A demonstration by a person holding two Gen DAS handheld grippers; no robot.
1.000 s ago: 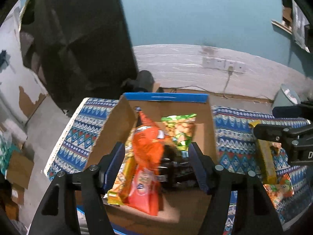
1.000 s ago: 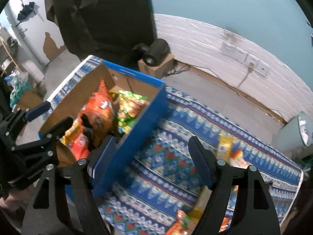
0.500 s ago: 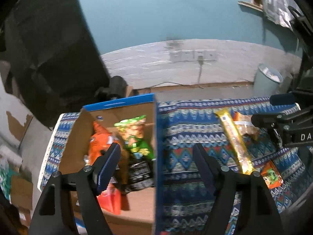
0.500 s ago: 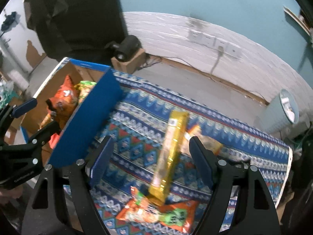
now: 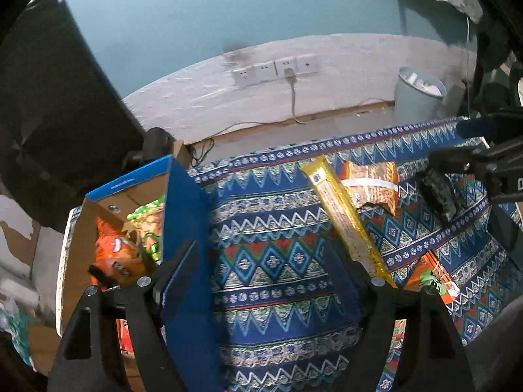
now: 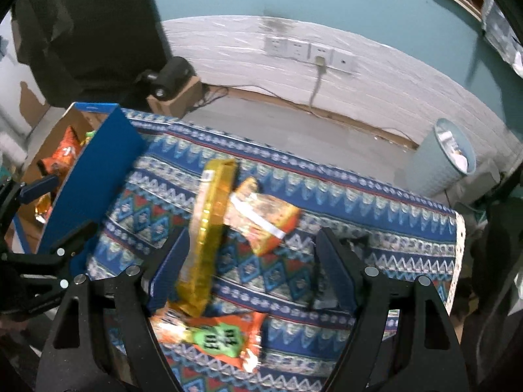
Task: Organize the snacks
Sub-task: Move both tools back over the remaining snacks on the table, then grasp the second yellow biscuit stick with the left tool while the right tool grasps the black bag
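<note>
Right claw (image 6: 251,264) jaws wide, nothing gripped; the long gold snack pack (image 6: 209,241) lies just off its left finger at about 11 o'clock, long axis running roughly 12 to 6, near end resting on the orange pack with green label (image 6: 215,336) at the claw's 6 o'clock. Left claw (image 5: 261,268) wide too, empty, only patterned cloth (image 5: 271,222) on the desk between its fingers; gold pack sits at its 2 o'clock, beyond the right finger. My read: right claw is nearer, and a small shift left with jaws across the short axis should take it. Further out at 12 o'clock, an orange-and-tan pack (image 6: 264,219) touches the gold one. Blue cardboard box (image 5: 183,215) at 10 o'clock already holds an orange bag (image 5: 114,254) and a green bag (image 5: 150,215). Left view shows the box contents properly plus a small dark pack (image 5: 438,192) under the right claw; in the right view that pack is mostly hidden behind the right finger.
</note>
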